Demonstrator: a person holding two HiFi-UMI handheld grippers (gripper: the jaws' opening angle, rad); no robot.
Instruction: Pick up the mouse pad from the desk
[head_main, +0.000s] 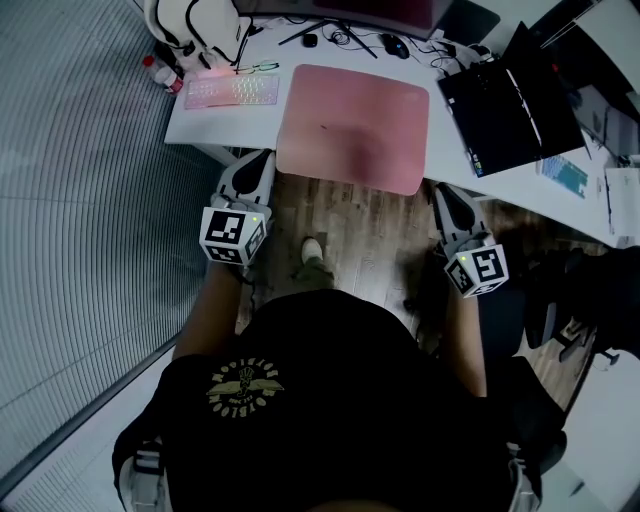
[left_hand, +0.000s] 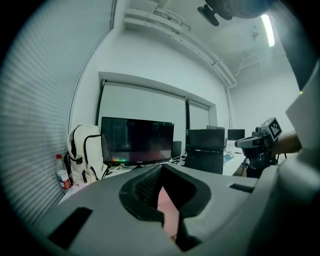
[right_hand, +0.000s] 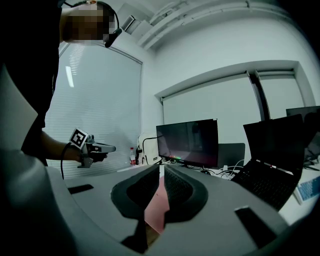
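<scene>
The pink mouse pad (head_main: 352, 125) lies flat, its far part on the white desk (head_main: 450, 150) and its near edge hanging out over the wooden floor. My left gripper (head_main: 262, 158) is at the pad's near left corner and my right gripper (head_main: 440, 190) at its near right corner. Both are shut on the pad's edge. In the left gripper view a pink strip of pad (left_hand: 167, 210) shows between the closed jaws of that gripper (left_hand: 161, 172). The right gripper view shows the same pad (right_hand: 152, 210) between the jaws of the right gripper (right_hand: 161, 170).
On the desk are a pink keyboard (head_main: 232, 91) left of the pad, a white backpack (head_main: 195, 25), a bottle (head_main: 163, 73), a mouse (head_main: 396, 45), cables, a dark monitor (left_hand: 137, 141) and an open black laptop (head_main: 505, 105). Slatted blinds run along the left; a dark chair (head_main: 575, 300) stands at right.
</scene>
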